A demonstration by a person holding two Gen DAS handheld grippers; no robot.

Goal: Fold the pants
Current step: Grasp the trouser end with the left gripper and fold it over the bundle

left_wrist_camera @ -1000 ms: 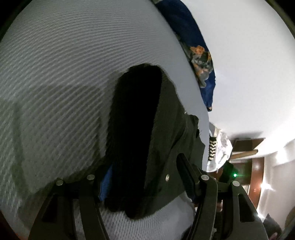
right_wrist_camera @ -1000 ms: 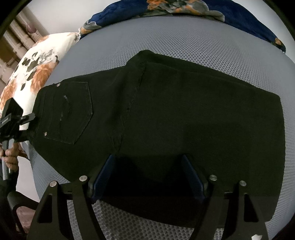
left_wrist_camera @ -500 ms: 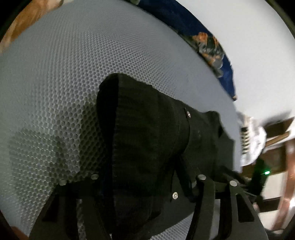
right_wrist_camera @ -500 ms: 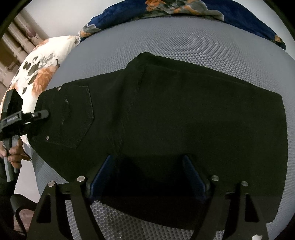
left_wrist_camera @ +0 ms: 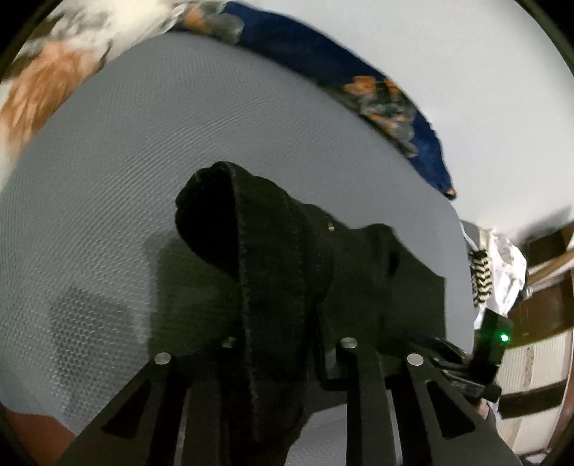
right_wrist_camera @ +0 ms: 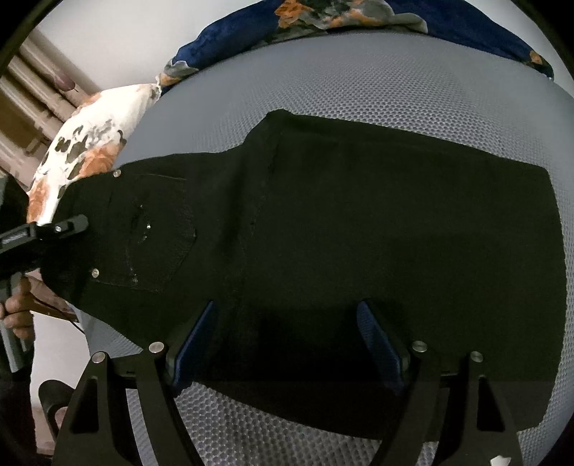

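Left gripper clamping pants' waistband; pocket only right-view.

The pants are plain black, with small silver rivets at the pocket corners. They lie on a grey bed cover that has a fine honeycomb pattern. At the far edge of the bed, a dark blue blanket shows orange and grey flowers. At the left edge, a white pillow carries orange and dark grey flowers. The right gripper is black with blue pads. The left gripper is black.
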